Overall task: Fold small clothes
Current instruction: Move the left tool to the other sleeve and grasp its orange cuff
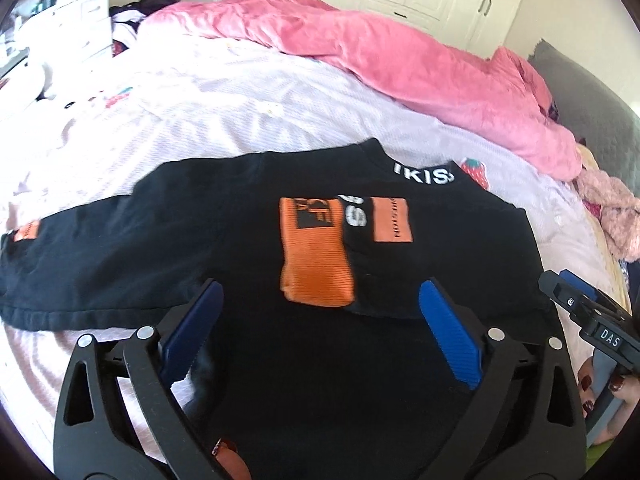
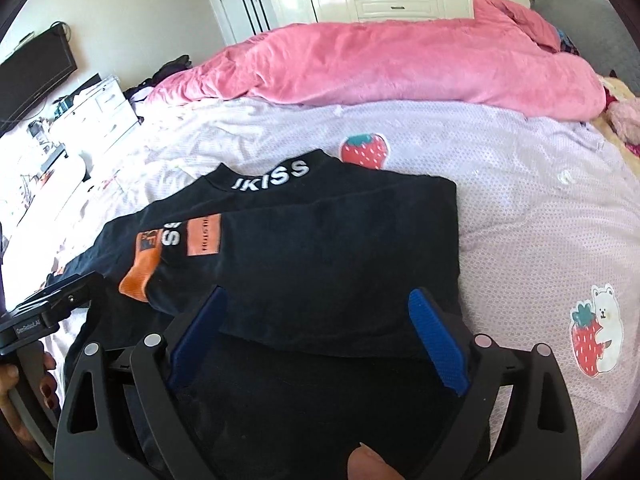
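Lying flat on the lilac bedsheet (image 2: 500,208), the black sweatshirt (image 2: 320,248) has one sleeve folded across its chest, orange cuff (image 1: 316,264) uppermost. The left gripper (image 1: 320,312) stands above the hem with jaws spread wide, nothing between the pads. The right gripper (image 2: 316,320) likewise stands spread and empty above the folded side. A pink duvet (image 2: 380,68) lies behind.

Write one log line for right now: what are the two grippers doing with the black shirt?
left gripper: jaws open, empty | right gripper: jaws open, empty | black shirt: on bed, one sleeve folded over its front
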Demonstrator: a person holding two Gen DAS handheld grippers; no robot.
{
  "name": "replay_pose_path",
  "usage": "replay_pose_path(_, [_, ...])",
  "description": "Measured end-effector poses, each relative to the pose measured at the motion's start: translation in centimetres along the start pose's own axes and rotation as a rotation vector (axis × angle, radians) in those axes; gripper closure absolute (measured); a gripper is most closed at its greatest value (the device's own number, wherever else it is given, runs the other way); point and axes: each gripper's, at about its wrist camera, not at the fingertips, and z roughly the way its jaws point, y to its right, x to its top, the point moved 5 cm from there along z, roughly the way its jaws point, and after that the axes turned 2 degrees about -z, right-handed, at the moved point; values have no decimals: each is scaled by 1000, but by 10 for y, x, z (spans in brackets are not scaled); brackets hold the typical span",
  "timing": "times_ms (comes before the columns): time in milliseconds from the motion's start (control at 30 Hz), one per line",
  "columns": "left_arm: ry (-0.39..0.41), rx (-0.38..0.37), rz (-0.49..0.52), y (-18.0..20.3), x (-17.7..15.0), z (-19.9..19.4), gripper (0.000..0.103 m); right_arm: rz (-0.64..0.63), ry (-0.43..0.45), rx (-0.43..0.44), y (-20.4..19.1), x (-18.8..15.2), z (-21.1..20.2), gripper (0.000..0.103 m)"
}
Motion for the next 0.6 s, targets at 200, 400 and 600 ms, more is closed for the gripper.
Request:
replay_pose_path(200, [23, 1, -68, -28, -4, -11, 10, -47, 24, 18, -31, 1, -6, 11])
replay_pose_path(400, [77, 55, -126, -67, -4, -27, 10, -104, 41, 36, -68, -2, -9, 5])
replay_pose_path(600, [129, 154, -148, -110, -4, -42, 10, -138, 41, 36, -97, -3, -3, 5])
